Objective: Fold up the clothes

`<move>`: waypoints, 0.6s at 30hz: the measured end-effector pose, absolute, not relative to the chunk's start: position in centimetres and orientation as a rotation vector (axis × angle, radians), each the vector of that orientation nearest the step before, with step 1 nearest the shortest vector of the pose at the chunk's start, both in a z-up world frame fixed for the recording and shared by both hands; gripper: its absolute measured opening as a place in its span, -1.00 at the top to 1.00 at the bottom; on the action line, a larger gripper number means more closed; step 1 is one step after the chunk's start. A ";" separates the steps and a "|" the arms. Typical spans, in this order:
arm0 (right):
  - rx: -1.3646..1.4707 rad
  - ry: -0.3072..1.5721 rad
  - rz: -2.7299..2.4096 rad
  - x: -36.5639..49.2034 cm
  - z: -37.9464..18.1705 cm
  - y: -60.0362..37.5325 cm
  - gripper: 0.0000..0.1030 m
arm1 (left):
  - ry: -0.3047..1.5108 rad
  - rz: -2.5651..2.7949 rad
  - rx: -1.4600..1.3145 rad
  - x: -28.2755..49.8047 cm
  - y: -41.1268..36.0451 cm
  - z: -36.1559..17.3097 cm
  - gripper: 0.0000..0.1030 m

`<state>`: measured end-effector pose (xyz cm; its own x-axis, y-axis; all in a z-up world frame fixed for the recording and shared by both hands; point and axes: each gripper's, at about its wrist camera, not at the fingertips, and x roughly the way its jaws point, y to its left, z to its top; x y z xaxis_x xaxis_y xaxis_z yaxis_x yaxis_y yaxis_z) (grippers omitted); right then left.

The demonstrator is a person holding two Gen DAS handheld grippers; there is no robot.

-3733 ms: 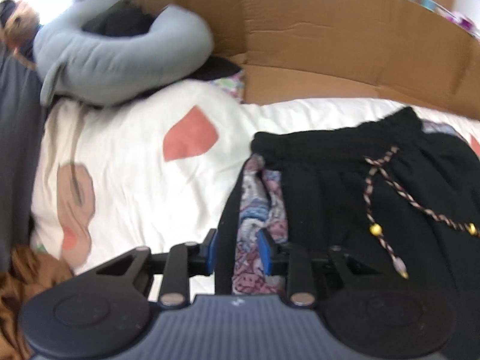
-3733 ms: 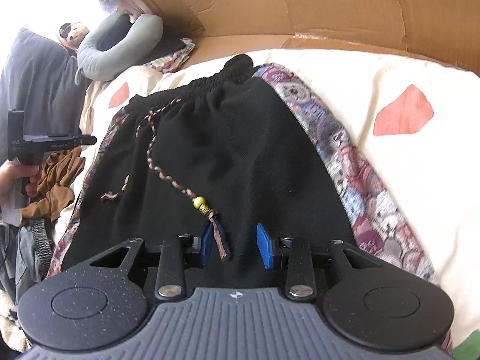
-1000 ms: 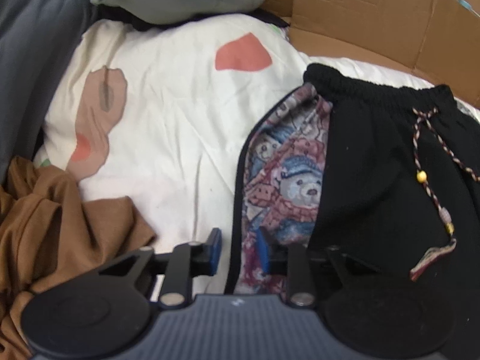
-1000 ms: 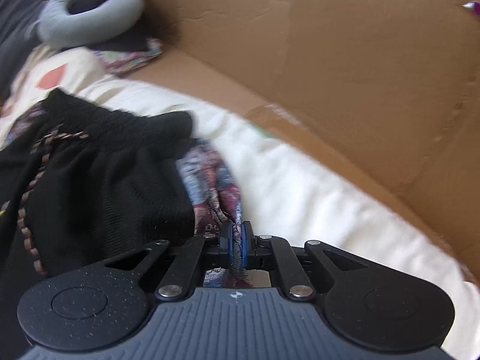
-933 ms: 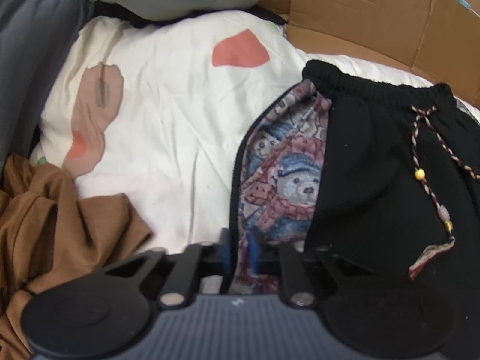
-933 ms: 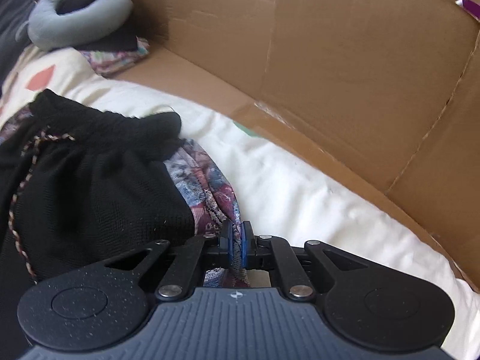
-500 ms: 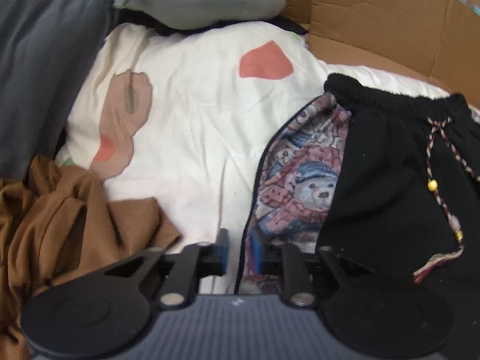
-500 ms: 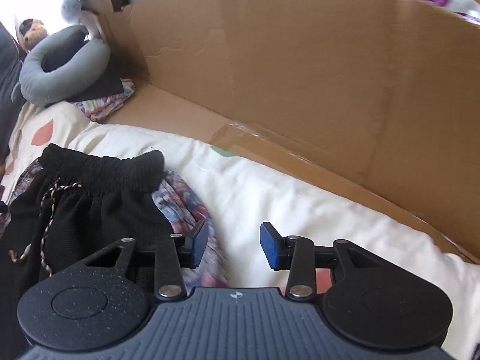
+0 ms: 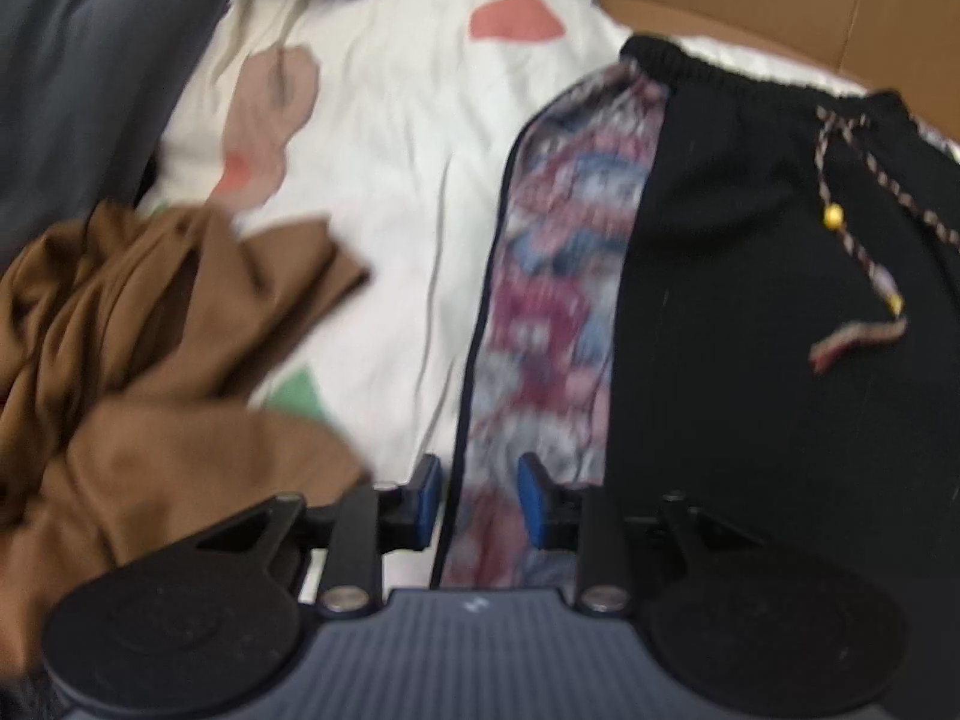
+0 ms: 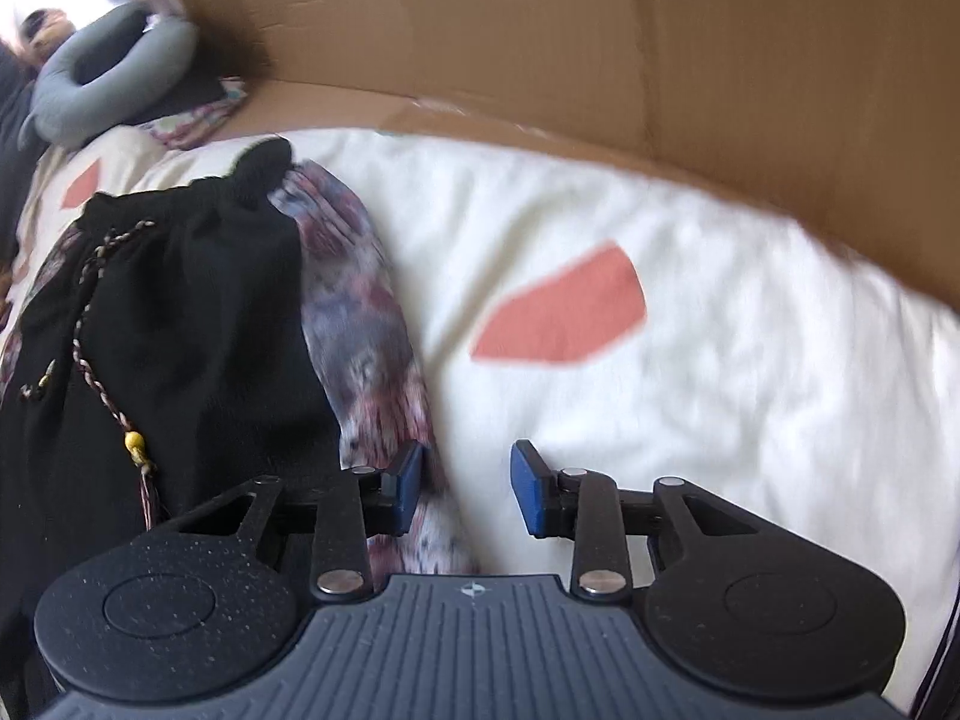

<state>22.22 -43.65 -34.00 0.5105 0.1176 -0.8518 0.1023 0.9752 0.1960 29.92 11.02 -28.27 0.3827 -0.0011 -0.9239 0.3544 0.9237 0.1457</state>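
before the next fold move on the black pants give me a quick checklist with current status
1. Left gripper open: ok, jaws apart astride the patterned side panel edge.
2. Right gripper open: ok, over the white bedcover, just off the panel.
3. Black pants lying flat: ok, waistband toward the cardboard.
4. Drawstring out of the grasp zone: ok, it lies mid-front.
5. Brown garment clear of the left gripper: not ok, heaped right beside it.
6. Pant legs straight: cannot tell, out of view.
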 end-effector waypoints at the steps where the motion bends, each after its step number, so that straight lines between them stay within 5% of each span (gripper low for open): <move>1: 0.222 1.037 0.009 21.7 -34.0 -43.4 0.26 | 1.172 -0.217 0.348 29.4 11.3 -28.3 0.40; 5: 0.162 1.050 0.015 20.2 -34.1 -42.4 0.30 | 1.210 -0.174 0.382 27.3 12.2 -28.2 0.40; 9: 0.088 1.062 0.004 19.3 -33.8 -41.5 0.98 | 1.225 -0.147 0.380 25.5 13.4 -27.1 0.43; 18: -0.040 1.118 -0.143 17.9 -32.9 -40.2 0.95 | 1.232 -0.092 0.318 21.9 16.4 -23.5 0.44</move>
<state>17.85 -40.22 -32.90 0.4293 -0.1343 -0.8931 0.0942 0.9901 -0.1036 21.91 16.39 -23.50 0.3346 0.1014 -0.9369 0.2398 0.9523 0.1888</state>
